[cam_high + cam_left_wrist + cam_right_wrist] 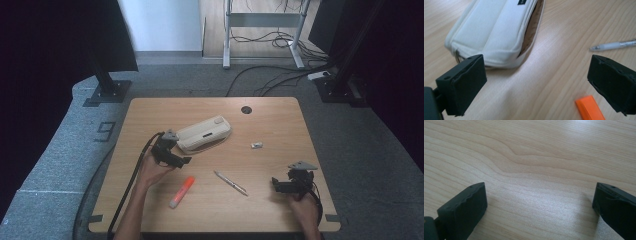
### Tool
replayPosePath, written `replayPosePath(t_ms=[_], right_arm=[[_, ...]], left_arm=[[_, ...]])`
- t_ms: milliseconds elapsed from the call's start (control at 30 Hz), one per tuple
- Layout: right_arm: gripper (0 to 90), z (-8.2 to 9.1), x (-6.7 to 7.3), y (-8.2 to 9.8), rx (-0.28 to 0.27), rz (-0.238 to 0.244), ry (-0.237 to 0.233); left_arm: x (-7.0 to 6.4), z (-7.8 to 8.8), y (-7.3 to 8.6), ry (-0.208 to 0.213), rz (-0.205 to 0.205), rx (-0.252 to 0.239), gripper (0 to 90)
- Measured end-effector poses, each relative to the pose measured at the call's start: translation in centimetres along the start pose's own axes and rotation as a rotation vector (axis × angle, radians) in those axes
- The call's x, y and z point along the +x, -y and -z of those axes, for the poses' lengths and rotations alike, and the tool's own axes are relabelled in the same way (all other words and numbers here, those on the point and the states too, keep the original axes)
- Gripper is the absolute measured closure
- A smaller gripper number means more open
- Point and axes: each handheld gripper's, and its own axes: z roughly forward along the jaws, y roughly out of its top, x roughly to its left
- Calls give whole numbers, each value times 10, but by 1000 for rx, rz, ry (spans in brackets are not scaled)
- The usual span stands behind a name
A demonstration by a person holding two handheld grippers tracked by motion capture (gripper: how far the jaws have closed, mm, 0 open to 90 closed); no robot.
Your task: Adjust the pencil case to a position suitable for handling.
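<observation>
A cream pencil case lies on the wooden table, its zip side open. My left gripper is open just in front of the case's near end, nothing between its jaws. An orange highlighter lies near the person's left hand; its end appears by the right jaw. A silver pen rests mid-table. My right gripper stands open low over bare wood at the right front.
A small white eraser-like piece lies right of the case. A round cable hole sits near the table's far edge. Desk legs and cables stand on the grey carpet beyond. Dark stands flank both sides.
</observation>
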Motion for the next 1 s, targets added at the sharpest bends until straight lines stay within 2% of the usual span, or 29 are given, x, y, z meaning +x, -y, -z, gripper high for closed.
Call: replayPosePath(t_ms=[33, 100, 133, 200, 367, 500, 600, 633, 733, 767, 800, 833, 900, 1000], right_arm=[[0, 0, 0, 0, 0, 0, 0], [0, 0, 0, 0, 0, 0, 0], [0, 0, 0, 0, 0, 0, 0], [0, 0, 0, 0, 0, 0, 0], [0, 0, 0, 0, 0, 0, 0], [0, 0, 0, 0, 0, 0, 0], [0, 0, 0, 0, 0, -1, 0], [0, 0, 0, 0, 0, -1, 0], [0, 0, 0, 0, 0, -1, 0], [0, 0, 0, 0, 0, -1, 0], [0, 0, 0, 0, 0, -1, 0], [0, 0, 0, 0, 0, 0, 0], [0, 0, 0, 0, 0, 0, 0], [0, 0, 0, 0, 0, 0, 0]], left_arm=[[3, -4, -6, 18, 10, -4, 37], [4, -6, -9, 26, 6, -12, 43], [5, -10, -16, 37, 7, -8, 56], [6, -12, -19, 33, -2, -8, 62], [11, -24, -33, 39, -18, 31, 97], [15, -32, -37, 52, -18, 28, 143], [18, -40, -38, 56, -16, 48, 178], [20, -46, -38, 43, -16, 58, 206], [22, -50, -37, 42, -15, 57, 247], [23, -54, -36, 20, -16, 65, 316], [23, -54, -36, 20, -16, 65, 335], [25, -58, -33, -15, -14, 86, 352], [26, -59, -32, -22, -15, 93, 384], [28, -59, -27, -23, 6, 69, 405]])
